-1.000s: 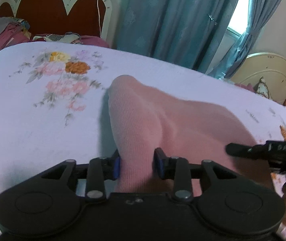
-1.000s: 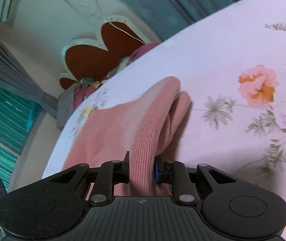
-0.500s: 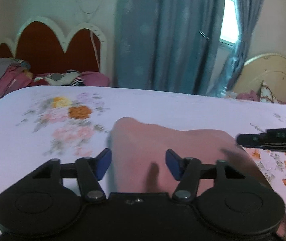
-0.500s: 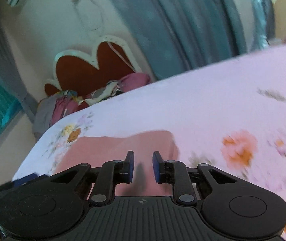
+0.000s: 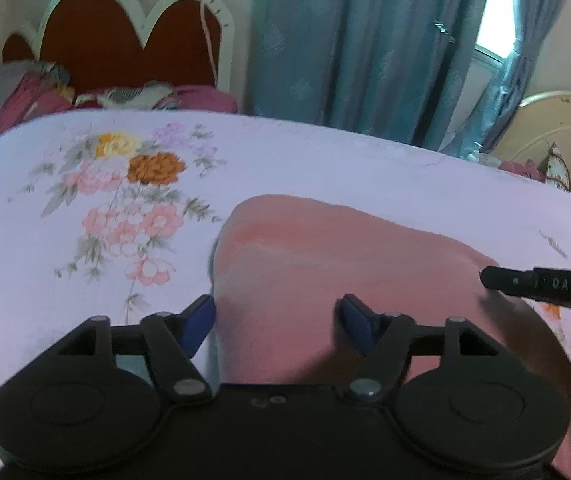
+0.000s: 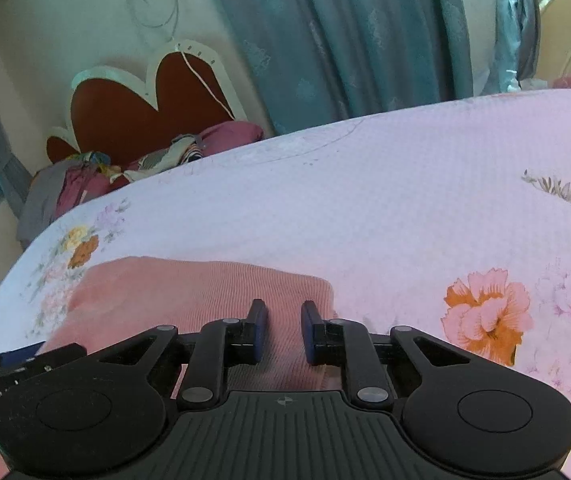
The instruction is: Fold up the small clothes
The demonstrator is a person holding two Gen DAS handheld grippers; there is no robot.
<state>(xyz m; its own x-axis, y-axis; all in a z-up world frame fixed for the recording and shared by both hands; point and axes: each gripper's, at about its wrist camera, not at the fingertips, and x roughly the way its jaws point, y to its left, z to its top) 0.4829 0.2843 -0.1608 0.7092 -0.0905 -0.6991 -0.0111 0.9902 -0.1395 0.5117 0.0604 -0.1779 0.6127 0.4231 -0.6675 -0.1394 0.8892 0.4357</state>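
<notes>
Pink garment (image 5: 325,264) lies flat on the bed (image 5: 325,160), folded over, its near part under both grippers. Left gripper (image 5: 277,320): fingers spread wide and just been opening, garment below the gap, pads not touching it, so it's released. Right gripper (image 6: 283,330): fingers close together with a narrow gap, nothing pinched, ribbed knit showing through the gap; they've just been closing a little, empty. Right gripper's tip also shows at the right edge of the left view, over the garment's right side. Judged step: fold just laid down, both letting go; next fold not yet begun. To do it well: lift clear straight off so the top layer isn't dragged, check the edges line up, press the crease flat if it puffs. For the next fold, open the right fingers first, then pinch both layers at the corners. Soft knit will likely slip or bunch if only one layer is caught. Headboard (image 5: 133,36), curtain (image 5: 365,40) and pillows behind, well apart.
</notes>
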